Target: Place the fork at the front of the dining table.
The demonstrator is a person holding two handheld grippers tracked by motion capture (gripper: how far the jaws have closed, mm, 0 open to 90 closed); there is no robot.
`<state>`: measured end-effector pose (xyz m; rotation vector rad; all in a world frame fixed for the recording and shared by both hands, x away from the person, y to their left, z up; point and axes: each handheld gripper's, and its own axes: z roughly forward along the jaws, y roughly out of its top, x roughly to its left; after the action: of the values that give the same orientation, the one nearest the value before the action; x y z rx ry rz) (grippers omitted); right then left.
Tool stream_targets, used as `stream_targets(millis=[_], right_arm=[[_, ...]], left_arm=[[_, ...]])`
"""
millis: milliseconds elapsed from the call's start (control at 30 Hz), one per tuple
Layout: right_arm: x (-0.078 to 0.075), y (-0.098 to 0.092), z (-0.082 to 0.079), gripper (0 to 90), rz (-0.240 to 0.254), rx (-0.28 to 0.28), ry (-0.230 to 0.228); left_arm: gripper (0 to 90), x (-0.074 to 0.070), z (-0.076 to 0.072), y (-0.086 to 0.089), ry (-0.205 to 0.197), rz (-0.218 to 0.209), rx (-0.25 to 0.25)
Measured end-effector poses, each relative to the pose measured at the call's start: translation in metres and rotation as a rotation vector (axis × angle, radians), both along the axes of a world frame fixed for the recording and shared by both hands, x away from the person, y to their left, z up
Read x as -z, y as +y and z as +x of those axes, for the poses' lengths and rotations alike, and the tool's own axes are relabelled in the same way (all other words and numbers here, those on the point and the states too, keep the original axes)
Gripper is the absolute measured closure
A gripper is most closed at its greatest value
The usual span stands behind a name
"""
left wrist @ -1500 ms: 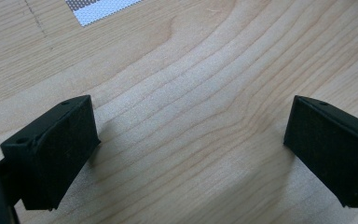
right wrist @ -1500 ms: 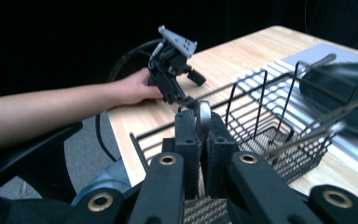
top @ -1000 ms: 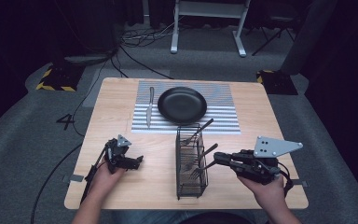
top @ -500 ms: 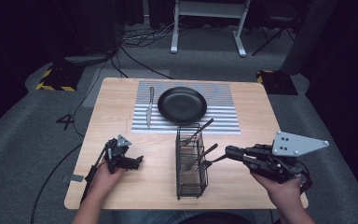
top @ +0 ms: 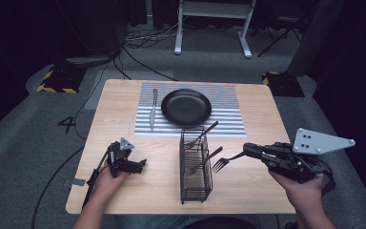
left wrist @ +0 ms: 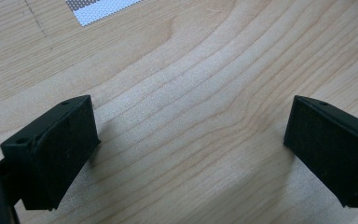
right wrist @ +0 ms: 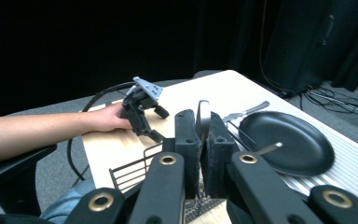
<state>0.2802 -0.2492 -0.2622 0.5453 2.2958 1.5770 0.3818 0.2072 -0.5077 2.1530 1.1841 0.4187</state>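
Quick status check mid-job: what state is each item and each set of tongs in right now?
Left tongs: open, resting on the table, nothing between them.
Right tongs: shut on the fork, held beside the wire caddy.
Wire caddy: upright, utensils still inside.
Black plate: empty, on the striped mat.
Knife: flat on the mat, left of the plate.

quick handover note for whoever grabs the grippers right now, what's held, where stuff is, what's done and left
Right gripper: shut on a fork, held just right of the wire caddy, tines toward it.
Left gripper: open, holding nothing, low over bare table on the left.
Caddy: stands mid-table with two utensils inside.
Mat: black plate on it, knife to the plate's left.
Done, by the look: knife laid out, fork out of the caddy.
Left, probably: place the fork, then the other utensils.
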Motion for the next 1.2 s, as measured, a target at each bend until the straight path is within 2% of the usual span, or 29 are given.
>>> stream_targets(millis=[367,400,467,633,667,733,933,1200], right_arm=[[0.008,-0.021,0.018,86.3,0.008,0.092,0.037],[0.013,-0.026,0.025,86.4,0.006,0.114,0.060],[0.016,-0.027,0.028,86.4,0.004,0.123,0.069],[0.030,-0.035,0.044,86.4,-0.005,0.161,0.128],[0.037,-0.037,0.050,86.4,-0.003,0.169,0.156],[0.040,-0.038,0.052,86.3,-0.003,0.172,0.165],[0.068,-0.047,0.073,86.3,-0.005,0.213,0.255],[0.094,-0.054,0.089,86.3,0.000,0.224,0.362]], left_arm=[[2.8,0.000,0.000,0.000,-0.001,0.001,-0.001],[2.8,0.000,0.000,0.000,-0.001,0.001,-0.001],[2.8,0.000,0.000,0.000,-0.001,0.001,-0.001],[2.8,0.000,0.000,0.000,-0.001,0.001,-0.001],[2.8,0.000,0.000,0.000,-0.001,0.001,-0.001],[2.8,0.000,0.000,0.000,-0.001,0.001,-0.001],[2.8,0.000,0.000,0.000,-0.001,0.001,-0.001],[2.8,0.000,0.000,0.000,-0.001,0.000,-0.001]])
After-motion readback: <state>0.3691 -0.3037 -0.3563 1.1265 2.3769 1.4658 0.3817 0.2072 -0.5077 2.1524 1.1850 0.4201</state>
